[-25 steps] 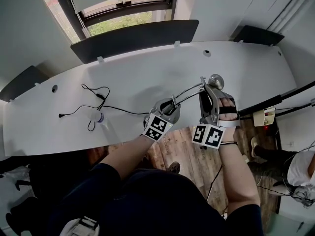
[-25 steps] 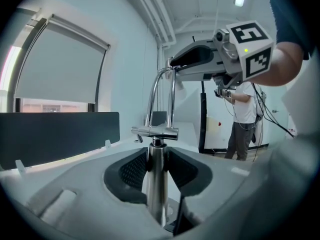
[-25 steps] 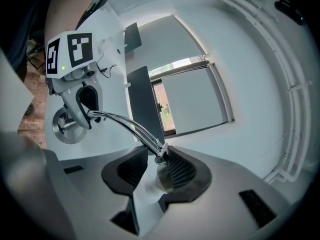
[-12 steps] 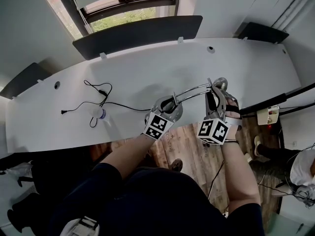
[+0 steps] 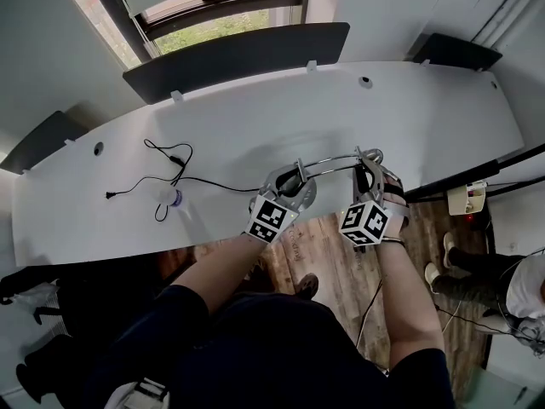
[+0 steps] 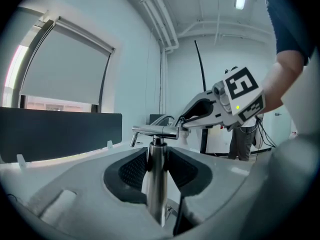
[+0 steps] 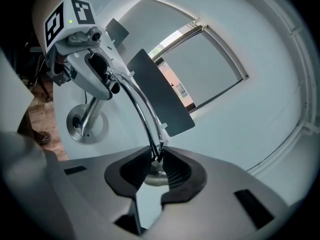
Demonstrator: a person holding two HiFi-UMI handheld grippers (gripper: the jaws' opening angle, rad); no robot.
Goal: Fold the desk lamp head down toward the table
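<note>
A chrome desk lamp stands near the front edge of the white table (image 5: 255,118). My left gripper (image 5: 285,190) is shut on its upright post (image 6: 156,179), just above the round base (image 7: 86,124). The thin double-rod arm (image 5: 328,162) runs almost level to the right. The lamp head (image 5: 372,156) is at that end. My right gripper (image 5: 372,175) grips there. Its jaws are closing, and in the right gripper view the pads (image 7: 172,171) press the rod end just above the chrome dome (image 7: 157,176).
A black cable (image 5: 170,173) with a plug lies on the table's left, next to a small clear item (image 5: 170,199). Dark divider panels (image 5: 238,54) line the far edge under a window. Wooden floor (image 5: 332,262) lies below the near edge. A person (image 5: 511,301) stands at lower right.
My right gripper has come down with the lamp head, so the arm has swung from sloping upward to nearly level. The left gripper has stayed on the post.
</note>
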